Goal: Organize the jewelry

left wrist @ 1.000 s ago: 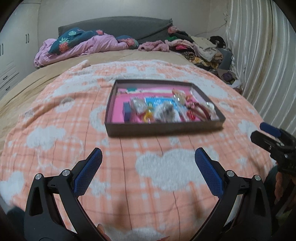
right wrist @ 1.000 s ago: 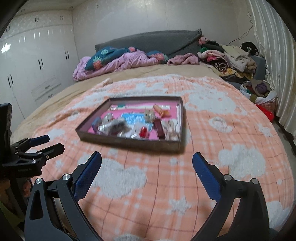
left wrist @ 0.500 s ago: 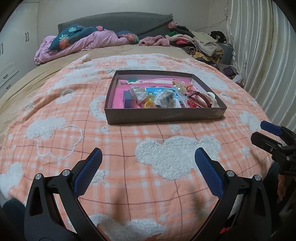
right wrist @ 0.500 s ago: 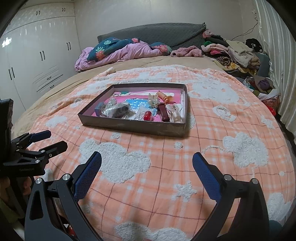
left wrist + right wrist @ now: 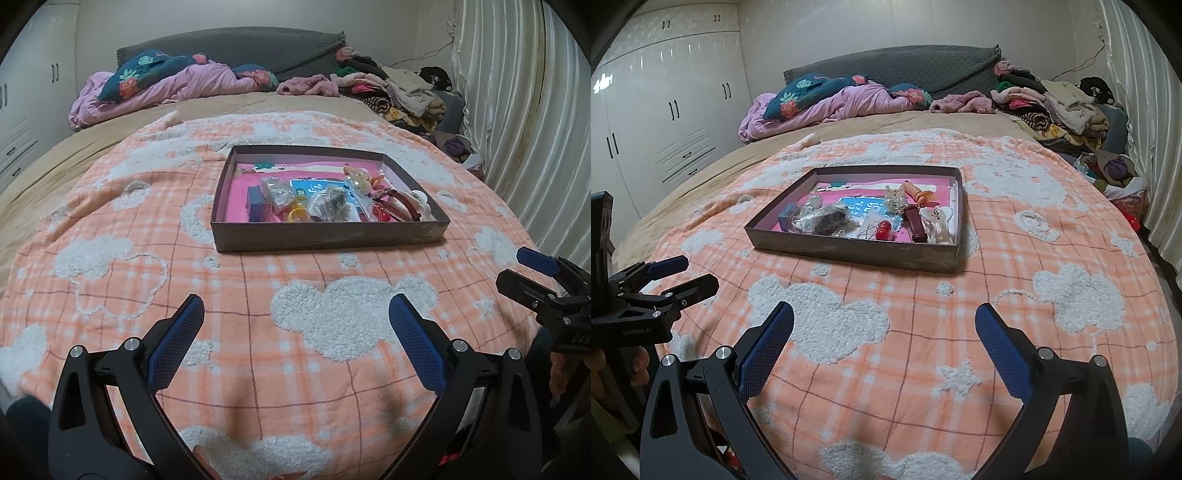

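1. Right now the left gripper (image 5: 295,325) hovers low over the near part of the bed, its blue-padded fingers (image 5: 173,343) spread wide with nothing between them.
2. Likewise the right gripper (image 5: 884,328) hangs over the bed, its fingers (image 5: 1004,354) also spread wide and empty.
3. Each gripper shows in the other's camera: the right one at the right edge of the left wrist view, the left one at the left edge of the right wrist view, both with their fingers apart.
4. The tray (image 5: 328,238), a shallow dark box with a pink lining, lies flat on the orange checked blanket (image 5: 110,258) with white fleecy clouds, ahead of both grippers and well apart from them.
5. Inside the tray the jewelry sits in a loose cluster toward its near side:
   - a small blue box (image 5: 255,206) at the left of the cluster;
   - clear plastic bags (image 5: 325,206) with dark items inside, in the middle;
   - a yellow ring (image 5: 295,216) near the front wall;
   - a red bead piece (image 5: 882,232) beside a thin wire loop;
   - a dark red strap (image 5: 916,225) next to a white hair clip (image 5: 936,223) at the right end;
   - an orange ridged piece (image 5: 916,192) and a pale clear clip (image 5: 894,197) further back.
6. Beyond the blanket, a pink quilt (image 5: 827,107) is bunched against the grey headboard (image 5: 916,66), and a pile of clothes (image 5: 1052,107) lies at the far right of the bed.
7. White wardrobes (image 5: 665,110) stand along the left wall.
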Demonstrator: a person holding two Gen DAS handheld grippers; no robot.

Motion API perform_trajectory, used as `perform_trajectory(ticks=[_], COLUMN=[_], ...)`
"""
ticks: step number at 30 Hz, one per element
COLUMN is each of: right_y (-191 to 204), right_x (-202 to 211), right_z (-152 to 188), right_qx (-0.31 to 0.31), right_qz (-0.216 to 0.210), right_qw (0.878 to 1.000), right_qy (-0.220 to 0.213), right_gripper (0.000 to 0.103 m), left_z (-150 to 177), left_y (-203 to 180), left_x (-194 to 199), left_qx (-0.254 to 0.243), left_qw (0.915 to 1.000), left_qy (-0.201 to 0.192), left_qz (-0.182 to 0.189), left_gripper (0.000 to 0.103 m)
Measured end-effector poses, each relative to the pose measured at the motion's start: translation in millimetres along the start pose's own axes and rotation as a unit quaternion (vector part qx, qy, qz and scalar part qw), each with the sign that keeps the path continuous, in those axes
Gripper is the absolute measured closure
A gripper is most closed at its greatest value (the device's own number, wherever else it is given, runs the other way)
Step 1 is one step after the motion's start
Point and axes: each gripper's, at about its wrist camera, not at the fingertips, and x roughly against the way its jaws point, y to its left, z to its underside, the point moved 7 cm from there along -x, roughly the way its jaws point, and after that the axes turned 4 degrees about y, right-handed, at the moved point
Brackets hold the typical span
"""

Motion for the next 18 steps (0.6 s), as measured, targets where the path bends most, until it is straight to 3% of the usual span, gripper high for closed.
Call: perform_trajectory(ticks=[18], right_y=[-0.5], right_x=[0.8], right_z=[-0.5], right_qx=[0.0], right_qz=[0.001], right_qw=[1.0], right_qy=[-0.001], right_gripper=[0.005], left_z=[0.1], left_y=[3.7], left_x=[0.4], left_qx=[0.003], left_qw=[1.0], left_qy=[0.003], left_qz=[-0.005], left_gripper=[0.009])
